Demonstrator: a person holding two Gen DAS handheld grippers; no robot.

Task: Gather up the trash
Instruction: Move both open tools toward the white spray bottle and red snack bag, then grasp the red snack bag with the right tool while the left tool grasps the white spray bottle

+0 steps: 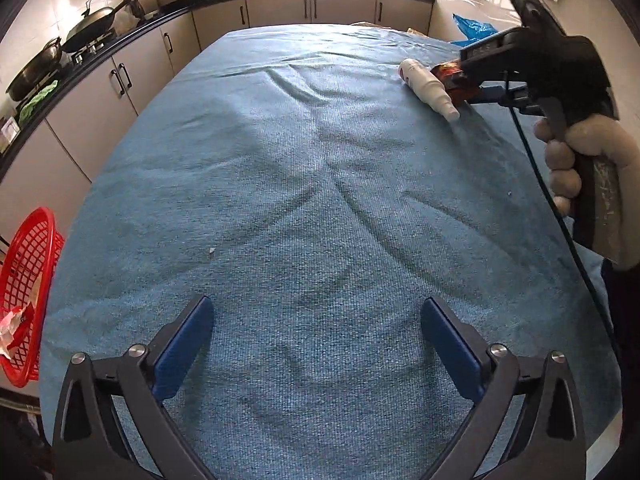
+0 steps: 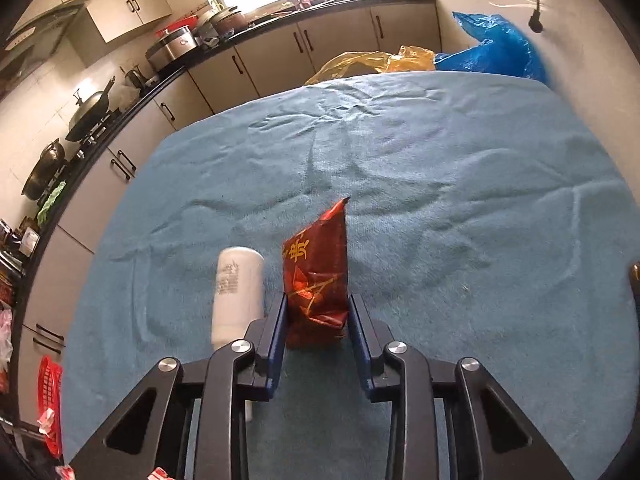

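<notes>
Right fingers on the red wrapper, left ones wide over bare cloth.

From my remote seat, far left, I see the red basket [image 1: 24, 300] hanging off the bench edge with crumpled paper [image 1: 14, 326] inside. My left gripper [image 1: 316, 340] hovers over the blue cloth [image 1: 300, 184] with its fingers spread fully apart and nothing between them. Further right, the white bottle [image 2: 238, 292] lies on its side just beside the red snack wrapper [image 2: 316, 276]. My right gripper [image 2: 318, 320] has its fingers drawn in on the wrapper's lower end, pads touching both sides, the wrapper standing upright on the cloth. A gloved hand [image 1: 580, 160] holds that gripper's handle.
</notes>
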